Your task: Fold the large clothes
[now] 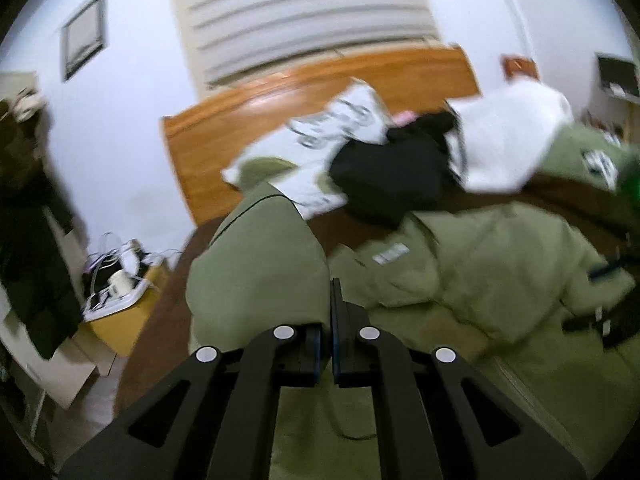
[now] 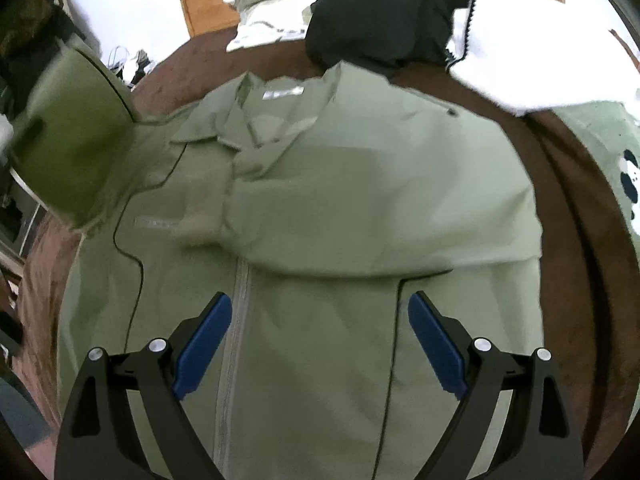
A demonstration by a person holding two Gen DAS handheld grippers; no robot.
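An olive green zip jacket (image 2: 320, 208) lies front up on a brown bed cover (image 2: 580, 216), collar away from me. Its right sleeve is folded across the chest. My left gripper (image 1: 331, 308) is shut on the jacket's left sleeve (image 1: 260, 264) and holds it lifted above the bed. That lifted sleeve shows in the right wrist view (image 2: 76, 136) at the left. My right gripper (image 2: 320, 320) is open and empty, hovering over the jacket's lower front near the zip (image 2: 234, 340).
A black garment (image 2: 380, 28), white clothes (image 2: 532, 60) and a printed white item (image 1: 340, 136) lie at the head of the bed by a wooden headboard (image 1: 280, 100). A green printed garment (image 2: 612, 148) lies right. A cluttered bedside box (image 1: 120, 292) stands left.
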